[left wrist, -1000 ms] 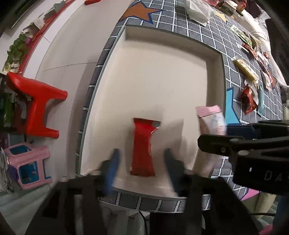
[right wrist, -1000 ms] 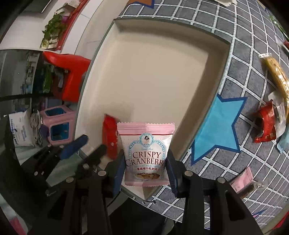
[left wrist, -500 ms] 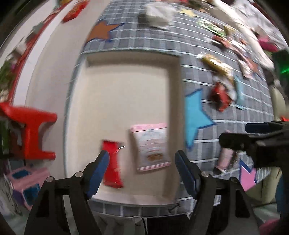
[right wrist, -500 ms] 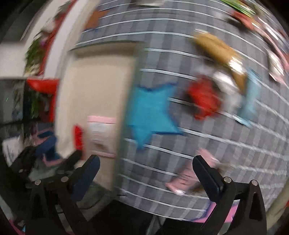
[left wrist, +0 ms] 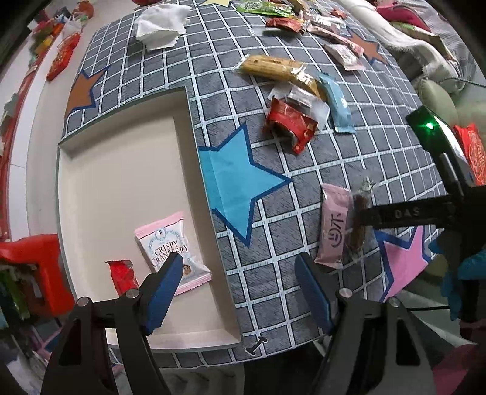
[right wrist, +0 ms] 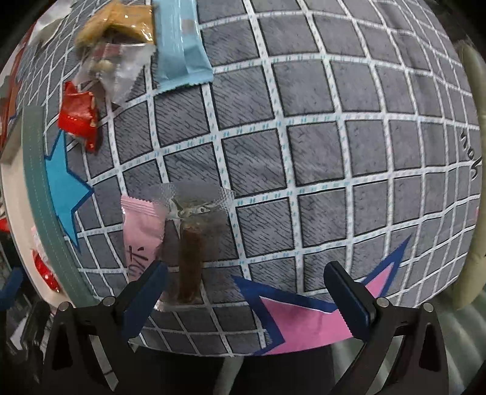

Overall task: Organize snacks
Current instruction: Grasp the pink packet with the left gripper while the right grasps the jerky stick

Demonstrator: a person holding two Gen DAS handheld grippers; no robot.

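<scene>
In the left wrist view a cream tray holds a pink Crispy Cranberry packet and a red packet side by side. My left gripper hovers open over the tray's right rim, with nothing between its fingers. My right gripper stands wide open low over the grid cloth. A brown stick in a clear wrapper lies just inside its left finger, untouched. A pink packet lies beside that stick. Further off sit a red wrapper, a light blue packet and a yellow biscuit bar.
The grey grid cloth carries a blue star and a pink star near the table's front edge. A white tissue and several more snacks lie at the far side. A red stool stands on the floor to the left.
The right gripper let go of the cranberry packet in the tray, opened wide and swung right to the pink packet and brown stick. The left gripper widened and moved right off the red packet.
</scene>
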